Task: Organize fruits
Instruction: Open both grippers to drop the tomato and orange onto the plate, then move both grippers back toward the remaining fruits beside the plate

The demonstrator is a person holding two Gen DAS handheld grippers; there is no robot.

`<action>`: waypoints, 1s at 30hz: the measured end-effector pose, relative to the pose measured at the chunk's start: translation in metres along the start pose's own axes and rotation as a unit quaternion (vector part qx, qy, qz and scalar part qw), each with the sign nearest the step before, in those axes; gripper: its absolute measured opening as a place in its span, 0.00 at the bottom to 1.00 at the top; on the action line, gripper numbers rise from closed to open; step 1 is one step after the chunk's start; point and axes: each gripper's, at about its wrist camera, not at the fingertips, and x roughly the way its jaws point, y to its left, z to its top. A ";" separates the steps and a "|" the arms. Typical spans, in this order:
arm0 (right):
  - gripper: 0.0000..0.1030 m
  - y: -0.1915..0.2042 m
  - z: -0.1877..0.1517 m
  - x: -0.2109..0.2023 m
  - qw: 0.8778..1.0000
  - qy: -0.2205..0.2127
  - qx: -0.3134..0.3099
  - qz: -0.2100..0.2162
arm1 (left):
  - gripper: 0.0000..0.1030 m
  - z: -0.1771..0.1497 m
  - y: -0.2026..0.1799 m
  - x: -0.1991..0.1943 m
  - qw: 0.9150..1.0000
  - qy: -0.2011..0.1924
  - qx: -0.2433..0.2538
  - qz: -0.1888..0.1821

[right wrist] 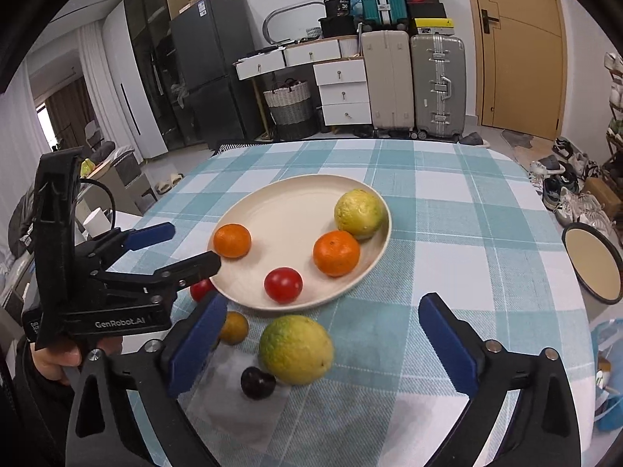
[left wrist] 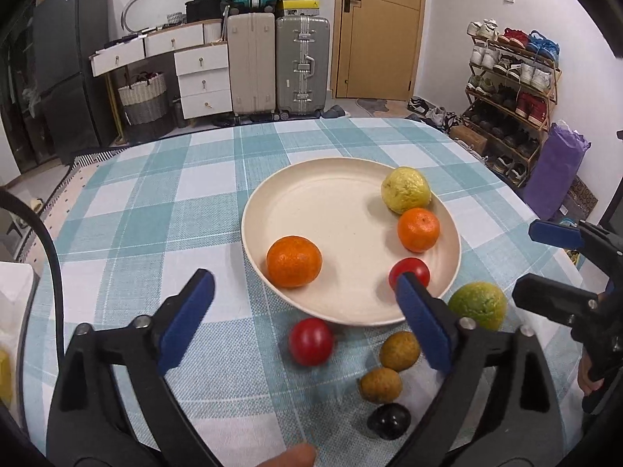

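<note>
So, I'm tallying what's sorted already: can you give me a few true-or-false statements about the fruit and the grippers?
1. Four fruits lie on the plate. True.
2. The green citrus is on the plate. False: it sits on the tablecloth.
3. The left gripper holds a tomato. False: its jaws are open, empty.
4. The dark plum lies off the plate. True.
5. The right gripper is open. True.

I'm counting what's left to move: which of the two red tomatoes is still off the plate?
The red tomato on the checked cloth, just in front of the plate; the other tomato already lies inside it.
</note>
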 end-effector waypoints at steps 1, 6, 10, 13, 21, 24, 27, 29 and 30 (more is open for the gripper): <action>1.00 -0.001 -0.002 -0.002 1.000 0.000 0.000 0.000 | 0.99 -0.001 -0.001 -0.005 1.000 -0.005 0.001 0.001; 1.00 0.000 -0.009 -0.011 1.000 -0.004 -0.005 -0.004 | 0.99 -0.008 -0.006 -0.028 1.000 -0.017 0.007 0.001; 1.00 0.001 -0.014 -0.016 1.000 -0.003 -0.007 -0.004 | 0.99 -0.015 -0.010 -0.046 1.000 -0.023 0.008 0.002; 1.00 0.002 -0.018 -0.019 1.000 -0.002 -0.012 -0.008 | 0.99 -0.021 -0.013 -0.055 1.000 -0.025 0.007 0.001; 1.00 -0.001 -0.026 -0.021 1.000 0.002 -0.011 -0.009 | 0.99 -0.038 -0.019 -0.064 1.000 -0.016 0.008 0.002; 1.00 -0.001 -0.028 -0.017 1.000 0.007 -0.010 -0.008 | 0.99 -0.043 -0.021 -0.063 1.000 -0.008 0.007 0.001; 1.00 0.001 -0.030 -0.013 1.000 0.014 -0.017 -0.009 | 0.99 -0.048 -0.022 -0.060 1.000 -0.003 0.006 -0.001; 1.00 0.002 -0.032 -0.009 1.000 0.020 -0.020 -0.011 | 0.99 -0.048 -0.021 -0.056 1.000 0.000 0.003 -0.003; 1.00 0.003 -0.032 -0.007 0.999 0.023 -0.020 -0.013 | 0.99 -0.050 -0.021 -0.056 1.000 0.001 0.002 -0.004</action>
